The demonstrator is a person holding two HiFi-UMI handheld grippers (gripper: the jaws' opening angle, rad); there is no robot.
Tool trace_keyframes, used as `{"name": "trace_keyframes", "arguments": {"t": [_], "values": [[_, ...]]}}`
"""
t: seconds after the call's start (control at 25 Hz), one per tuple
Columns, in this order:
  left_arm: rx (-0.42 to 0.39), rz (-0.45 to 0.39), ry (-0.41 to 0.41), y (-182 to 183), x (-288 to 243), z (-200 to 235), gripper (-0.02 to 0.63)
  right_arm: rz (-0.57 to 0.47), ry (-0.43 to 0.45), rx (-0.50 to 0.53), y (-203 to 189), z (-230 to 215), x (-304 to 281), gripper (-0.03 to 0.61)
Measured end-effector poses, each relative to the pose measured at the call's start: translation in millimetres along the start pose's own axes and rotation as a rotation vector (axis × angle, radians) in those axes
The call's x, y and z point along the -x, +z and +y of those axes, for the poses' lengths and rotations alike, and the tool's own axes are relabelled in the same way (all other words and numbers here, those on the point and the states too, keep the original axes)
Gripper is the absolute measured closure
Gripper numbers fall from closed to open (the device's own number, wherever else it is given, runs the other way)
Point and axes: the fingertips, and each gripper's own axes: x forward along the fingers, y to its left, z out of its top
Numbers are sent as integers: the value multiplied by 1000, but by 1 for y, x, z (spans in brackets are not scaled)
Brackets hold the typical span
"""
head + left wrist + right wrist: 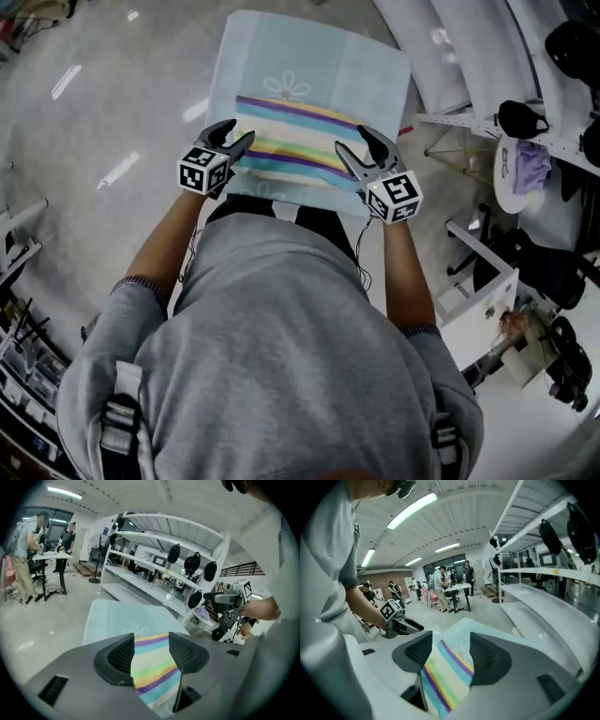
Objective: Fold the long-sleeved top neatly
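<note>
Jaws stand wide and empty on both the left gripper (236,134) and the right gripper (353,141), which hover over the near edge of the striped long-sleeved top (309,84). It lies flat and seems already folded. The cloth is probably soft and light, best pinched at its corners.

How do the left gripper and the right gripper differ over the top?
The left gripper hangs over the near left corner of the top, the right gripper over its near right corner. The left gripper angles inward to the right, the right gripper inward to the left. Both are open, gripping nothing, with the striped band showing between their jaws.
</note>
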Motion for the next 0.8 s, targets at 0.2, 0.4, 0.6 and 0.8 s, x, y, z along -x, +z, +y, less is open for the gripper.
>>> {"name": "trace_keyframes", "arguments": {"t": [0.2, 0.4, 0.6, 0.8], "values": [[20, -115, 153, 15, 14, -27, 330, -97, 158, 104, 38, 19, -1, 311], [30, -126, 275, -3, 24, -43, 316, -111, 313, 155, 35, 55, -4, 287], [39, -54, 371, -39, 13, -22, 316, -92, 407, 188, 24, 82, -14, 287], [88, 29, 424, -69, -8, 13, 316, -52, 424, 165, 6, 98, -30, 287]]}}
